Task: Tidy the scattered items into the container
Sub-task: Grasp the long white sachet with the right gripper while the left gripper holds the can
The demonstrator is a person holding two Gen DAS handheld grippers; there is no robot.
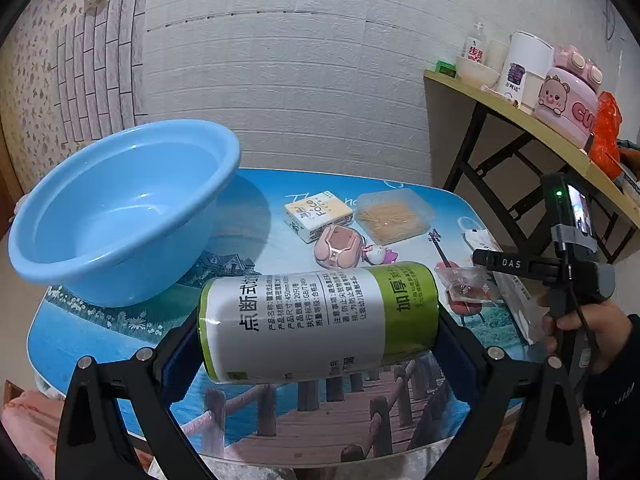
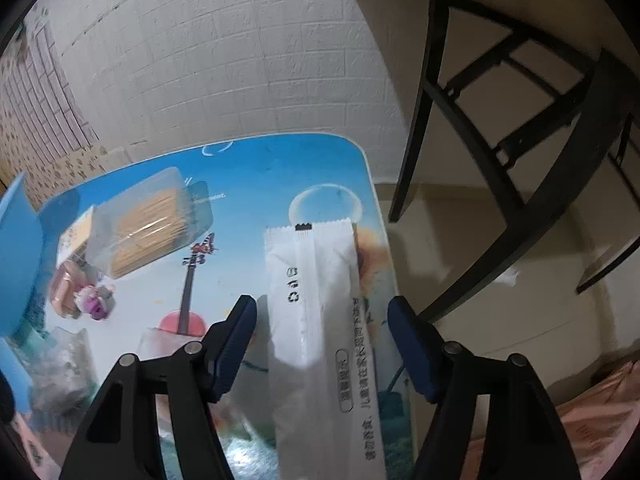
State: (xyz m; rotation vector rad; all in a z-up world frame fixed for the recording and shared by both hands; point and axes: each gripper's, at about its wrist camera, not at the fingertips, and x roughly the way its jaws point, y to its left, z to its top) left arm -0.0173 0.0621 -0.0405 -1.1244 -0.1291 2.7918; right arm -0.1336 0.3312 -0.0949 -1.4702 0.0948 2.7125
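My left gripper [image 1: 318, 330] is shut on a green-and-white roll of bags [image 1: 316, 322], held sideways above the table. The blue basin [image 1: 120, 208] stands to its left, tilted, and holds nothing I can see. My right gripper [image 2: 322, 346] is open, its fingers on either side of a long white packet [image 2: 320, 320] lying on the table. It shows at the right in the left wrist view [image 1: 484, 258]. A tissue pack [image 1: 318, 214], a clear toothpick box [image 1: 392, 216], a pink keychain toy [image 1: 340, 248] and a small clear sachet [image 1: 466, 284] lie on the table.
The low table [image 1: 280, 412] has a printed seaside picture; its right edge [image 2: 384, 240] runs close beside the white packet. A folding table with black legs [image 1: 516, 168] stands at the right with cups and jars on it. A white brick-pattern wall is behind.
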